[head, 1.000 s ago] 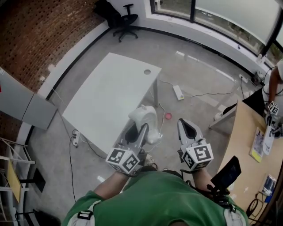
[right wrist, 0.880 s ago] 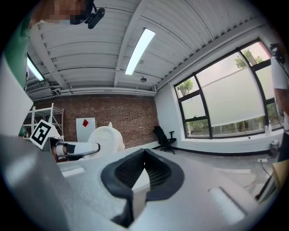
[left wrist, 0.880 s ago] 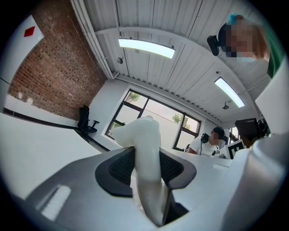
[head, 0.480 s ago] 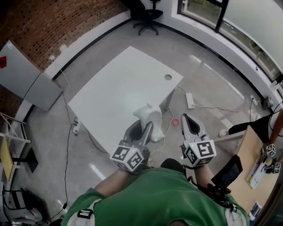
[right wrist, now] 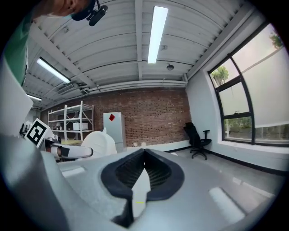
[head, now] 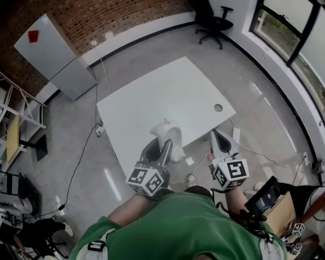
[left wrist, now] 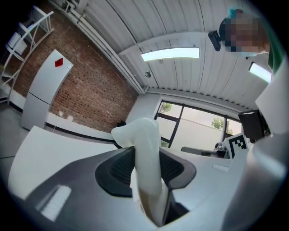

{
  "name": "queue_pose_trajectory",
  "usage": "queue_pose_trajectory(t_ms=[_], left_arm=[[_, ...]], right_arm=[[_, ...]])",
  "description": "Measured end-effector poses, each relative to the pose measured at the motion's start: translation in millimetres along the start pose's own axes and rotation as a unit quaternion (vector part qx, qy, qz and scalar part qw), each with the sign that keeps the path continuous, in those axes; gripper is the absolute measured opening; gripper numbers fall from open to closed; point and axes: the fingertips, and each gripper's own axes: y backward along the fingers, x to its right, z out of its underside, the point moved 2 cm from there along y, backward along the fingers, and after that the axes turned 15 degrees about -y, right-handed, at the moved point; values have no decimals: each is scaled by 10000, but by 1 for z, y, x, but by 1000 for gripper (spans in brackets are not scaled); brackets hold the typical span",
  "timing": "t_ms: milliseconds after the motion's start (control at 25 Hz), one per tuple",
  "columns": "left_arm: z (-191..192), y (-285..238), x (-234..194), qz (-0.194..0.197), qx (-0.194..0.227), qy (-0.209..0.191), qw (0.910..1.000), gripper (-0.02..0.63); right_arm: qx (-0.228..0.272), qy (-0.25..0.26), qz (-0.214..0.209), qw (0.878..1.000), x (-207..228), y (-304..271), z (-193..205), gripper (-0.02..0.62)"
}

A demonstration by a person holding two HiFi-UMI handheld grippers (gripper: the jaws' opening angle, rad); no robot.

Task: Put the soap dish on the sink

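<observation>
the left gripper [head: 161,150] is clamped on the soap dish [head: 170,136]: in the left gripper view its dark pads [left wrist: 118,168] press on both sides of the white dish [left wrist: 145,149], which stands on edge between them, its rounded rim sticking out past the tips. the jaws stand at a middling width, set by the dish's thickness. in the head view the dish hangs in the air over the near edge of the white table [head: 167,96], apart from its top. the right gripper [head: 215,134] is just beside, to the right, over the table's near right corner; in the right gripper view its tips [right wrist: 144,152] meet and nothing sits between them, so it is closed and empty. that view also shows the dish [right wrist: 97,142] off to the left, held out level. each gripper carries its marker cube at the back, left [head: 147,181] and right [head: 231,173], close to the person's green shirt [head: 177,228]. the table has a round hole [head: 218,107] near its right corner. beyond it stand a grey cabinet [head: 56,56] with a red mark against the brick wall [head: 101,15], a black chair [head: 213,23] near the windows [head: 289,30], and a white shelf [head: 15,127] at the left edge.
</observation>
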Motion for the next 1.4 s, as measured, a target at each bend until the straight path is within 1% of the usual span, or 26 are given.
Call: queue_pose_trajectory(t_ms=[160, 280, 560, 640, 840, 1120, 1400], left_arm=[[-6, -9, -19, -617, 76, -19, 9981, 150], [-6, -11, -28, -977, 87, 12, 9952, 150], [-3, -6, -54, -1712, -57, 76, 9852, 150], [-4, -7, -63, -1850, -98, 77, 9827, 150], [-8, -19, -90, -1937, -124, 114, 9809, 150], [9, -30, -125, -1978, -210, 324, 9795, 150], [29, -47, -168, -1789, -302, 559, 9818, 150]], right_arm=[[-160, 80, -557, 9983, 2, -39, -8, 3], [-307, 104, -897, 9954, 2, -61, -6, 3], [-680, 49, -1478, 9867, -8, -100, 3, 2], [-780, 45, -1573, 9845, -10, -111, 7, 2], [-930, 61, -1636, 9821, -17, -140, 14, 3], [-1166, 162, -1610, 9799, -26, -175, 30, 2], [-1352, 453, -1478, 9787, -43, -217, 46, 3]])
